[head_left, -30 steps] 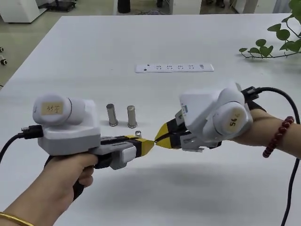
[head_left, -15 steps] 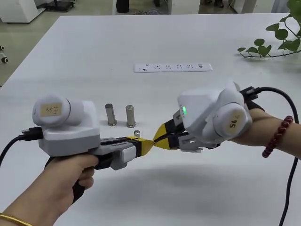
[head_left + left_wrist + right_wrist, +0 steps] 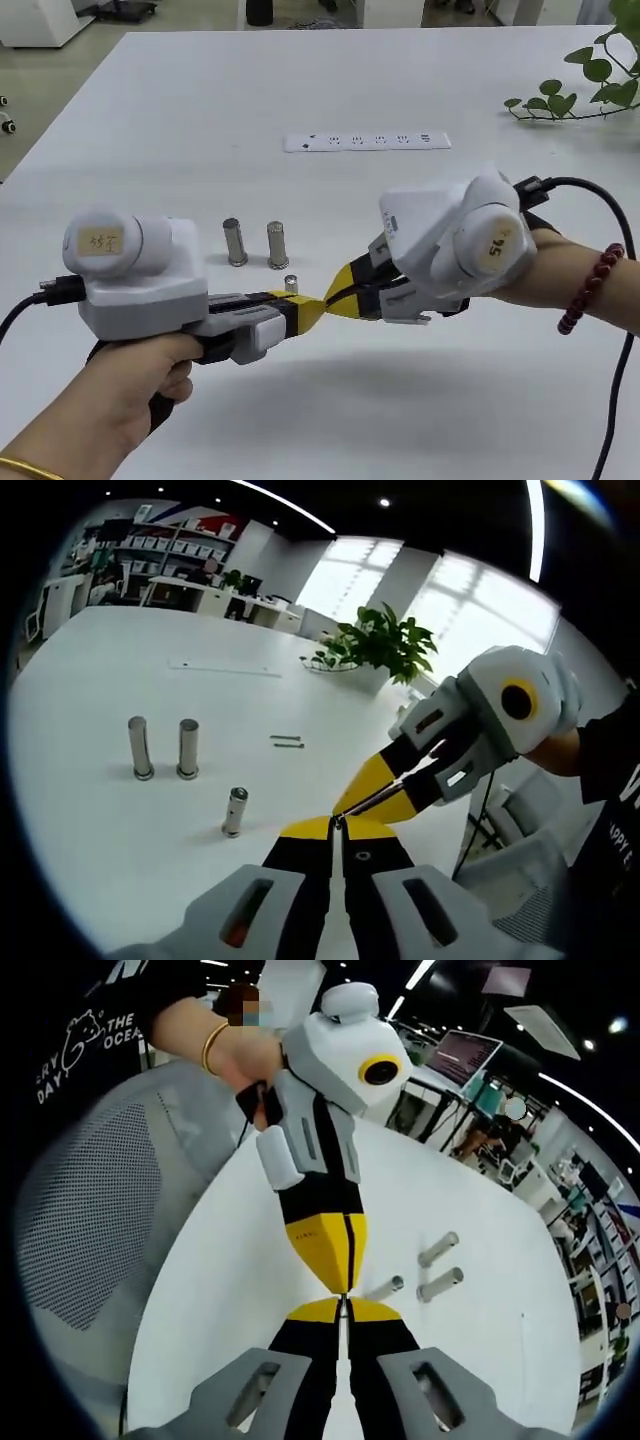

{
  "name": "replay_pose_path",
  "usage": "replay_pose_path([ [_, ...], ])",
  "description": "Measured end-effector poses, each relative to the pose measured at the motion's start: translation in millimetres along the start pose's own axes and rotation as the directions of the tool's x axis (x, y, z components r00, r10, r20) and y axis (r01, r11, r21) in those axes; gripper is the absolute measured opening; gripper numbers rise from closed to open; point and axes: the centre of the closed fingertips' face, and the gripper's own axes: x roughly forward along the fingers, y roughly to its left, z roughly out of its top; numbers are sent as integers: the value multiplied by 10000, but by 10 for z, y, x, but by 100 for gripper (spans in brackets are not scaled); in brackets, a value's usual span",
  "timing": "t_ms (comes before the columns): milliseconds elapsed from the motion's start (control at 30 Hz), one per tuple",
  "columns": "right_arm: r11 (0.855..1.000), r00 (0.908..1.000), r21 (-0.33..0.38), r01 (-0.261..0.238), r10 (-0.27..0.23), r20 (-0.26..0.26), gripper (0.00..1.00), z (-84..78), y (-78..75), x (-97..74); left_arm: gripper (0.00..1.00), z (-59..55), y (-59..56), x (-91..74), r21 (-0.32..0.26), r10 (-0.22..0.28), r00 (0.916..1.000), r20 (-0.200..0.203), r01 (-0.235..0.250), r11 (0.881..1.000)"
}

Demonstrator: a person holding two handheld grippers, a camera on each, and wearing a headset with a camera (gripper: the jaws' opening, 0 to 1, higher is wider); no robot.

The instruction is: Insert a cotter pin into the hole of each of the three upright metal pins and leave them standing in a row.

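Observation:
Two metal pins (image 3: 236,242) (image 3: 277,245) stand upright side by side on the white table (image 3: 180,120). A shorter third pin (image 3: 291,284) stands just in front of them, close behind the gripper tips. My left gripper (image 3: 318,303) and right gripper (image 3: 335,295) meet tip to tip above the table, both shut on a thin cotter pin (image 3: 372,801) that runs along the right jaws. The left gripper view shows the three pins (image 3: 139,747) (image 3: 187,748) (image 3: 234,811) and two loose cotter pins (image 3: 286,741) lying beyond them. In the right gripper view, the tips (image 3: 343,1305) touch end to end.
A white power strip (image 3: 366,142) lies across the table's far middle. A leafy plant (image 3: 590,90) reaches in at the far right corner. A cable trails from the right gripper along the table's right side.
The left gripper has sunk slightly, so the short third pin now shows whole above its jaws. The two gripper tips stay together; the pins have not moved.

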Motion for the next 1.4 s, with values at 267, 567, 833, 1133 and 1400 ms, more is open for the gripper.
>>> replay_pose_path([
  [267,9955,9995,943,71,-100,307,0,-13,-26,-30,0,-2,-4,-13,422,-52,10000,-38,54,9991],
  [567,9401,9920,3370,-511,87,1262,8,-16,21,-61,0,30,5,-51,2241,-90,10000,43,78,9745],
  [833,8765,9791,4685,-1109,153,2030,8,-3,9,-107,0,1,-16,-63,3864,-211,9995,-236,286,9219],
  [1133,8506,9703,4894,-1923,901,2247,10,-54,181,-109,0,-66,-130,-32,5110,-751,9948,-693,1001,8537],
  [1400,8311,9572,4966,-2501,1350,2561,9,-62,255,-129,0,-130,-244,-25,5213,-1241,9850,-1201,1690,8365],
])
